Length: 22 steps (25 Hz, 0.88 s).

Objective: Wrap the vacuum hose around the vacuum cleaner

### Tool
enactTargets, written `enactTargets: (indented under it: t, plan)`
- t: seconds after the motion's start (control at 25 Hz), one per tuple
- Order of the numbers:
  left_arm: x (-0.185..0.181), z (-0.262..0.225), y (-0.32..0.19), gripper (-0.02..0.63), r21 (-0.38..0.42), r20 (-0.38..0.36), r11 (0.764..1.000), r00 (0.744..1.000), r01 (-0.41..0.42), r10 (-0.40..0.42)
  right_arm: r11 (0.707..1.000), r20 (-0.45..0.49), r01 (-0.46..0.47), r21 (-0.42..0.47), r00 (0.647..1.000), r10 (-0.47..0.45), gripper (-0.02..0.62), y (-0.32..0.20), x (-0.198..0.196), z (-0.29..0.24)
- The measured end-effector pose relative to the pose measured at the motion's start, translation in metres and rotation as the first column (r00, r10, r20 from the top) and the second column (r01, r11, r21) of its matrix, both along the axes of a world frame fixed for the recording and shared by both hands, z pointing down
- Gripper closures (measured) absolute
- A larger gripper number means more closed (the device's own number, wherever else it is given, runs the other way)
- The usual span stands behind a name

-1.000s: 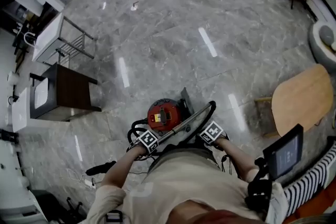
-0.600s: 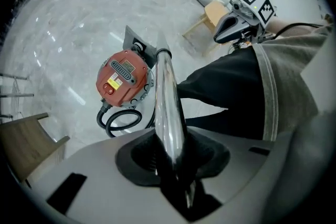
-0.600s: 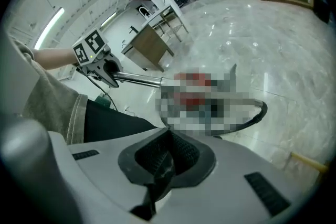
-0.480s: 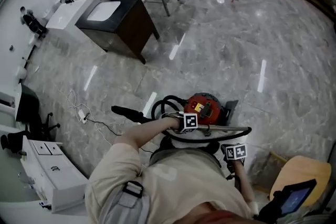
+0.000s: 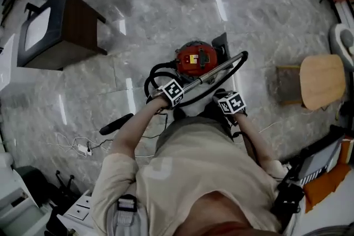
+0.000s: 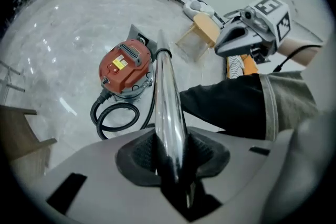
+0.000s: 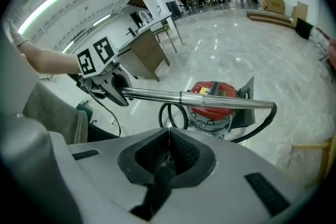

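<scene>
Your left gripper (image 6: 170, 152) clamps the chrome wand (image 6: 167, 97), seemingly to steer its hose (image 6: 95, 115) round the red vacuum cleaner (image 6: 125, 68) ahead; your right gripper (image 7: 167, 152), jaws together, idles empty.

**Vacuum cleaner** (image 5: 196, 58): small round canister with a red top carrying a yellow label and a black panel, and a grey metal lower body. It stands upright on the grey marble floor (image 5: 166, 8).

**Hose** (image 5: 152, 75): black and ribbed. It leaves the canister low on its side and lies in one loose loop on the floor just beside the body, on the left in the head view. A second stretch arcs off the far end of the wand and curves back towards the canister. It is not wound around the body.

**Wand** (image 5: 213, 71): chrome tube in two telescoping sections, raised off the floor and slanting across the near side of the canister. Its near end is clamped between the jaws of the left gripper (image 6: 169, 155).
</scene>
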<state>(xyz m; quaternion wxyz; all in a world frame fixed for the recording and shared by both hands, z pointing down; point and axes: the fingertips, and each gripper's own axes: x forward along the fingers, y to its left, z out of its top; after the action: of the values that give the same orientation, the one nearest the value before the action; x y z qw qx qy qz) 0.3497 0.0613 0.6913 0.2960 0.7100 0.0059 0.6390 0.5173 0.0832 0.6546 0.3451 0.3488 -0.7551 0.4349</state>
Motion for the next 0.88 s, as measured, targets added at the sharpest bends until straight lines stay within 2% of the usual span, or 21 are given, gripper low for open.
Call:
enactTargets:
  t: [0.16,0.32,0.44,0.6,0.72,0.88]
  plan:
    - [-0.013,0.004,-0.009,0.485,-0.028,-0.021,0.999,0.999,0.041,-0.042,0.993,0.064,-0.114,-0.025,0.991,0.115,0.591,0.026,-0.035,-0.001]
    - [-0.016,0.002,0.002,0.485,-0.007,-0.013,1.0,1.0,-0.011,0.011,0.98,0.054,-0.177,-0.085,0.982,0.182,0.591,0.071,-0.033,0.007]
    - [-0.01,-0.01,0.006,0.485,-0.008,-0.006,0.999,0.999,-0.052,0.052,0.979,0.061,-0.192,-0.068,0.979,0.196,0.591,0.069,-0.023,0.006]
    - [0.016,-0.025,-0.001,0.484,0.021,0.008,0.991,0.992,-0.129,0.129,0.979,0.101,-0.2,-0.044,0.974,0.204,0.591,0.04,-0.011,0.007]
    - [0.036,-0.031,-0.011,0.484,0.025,0.04,0.989,0.988,-0.148,0.147,0.984,0.139,-0.174,-0.027,0.975,0.176,0.591,0.021,-0.006,0.007]
    - [0.042,-0.036,-0.032,0.483,0.042,0.082,0.989,0.987,-0.145,0.141,0.993,0.166,-0.118,-0.02,0.979,0.12,0.591,0.011,-0.011,0.007]
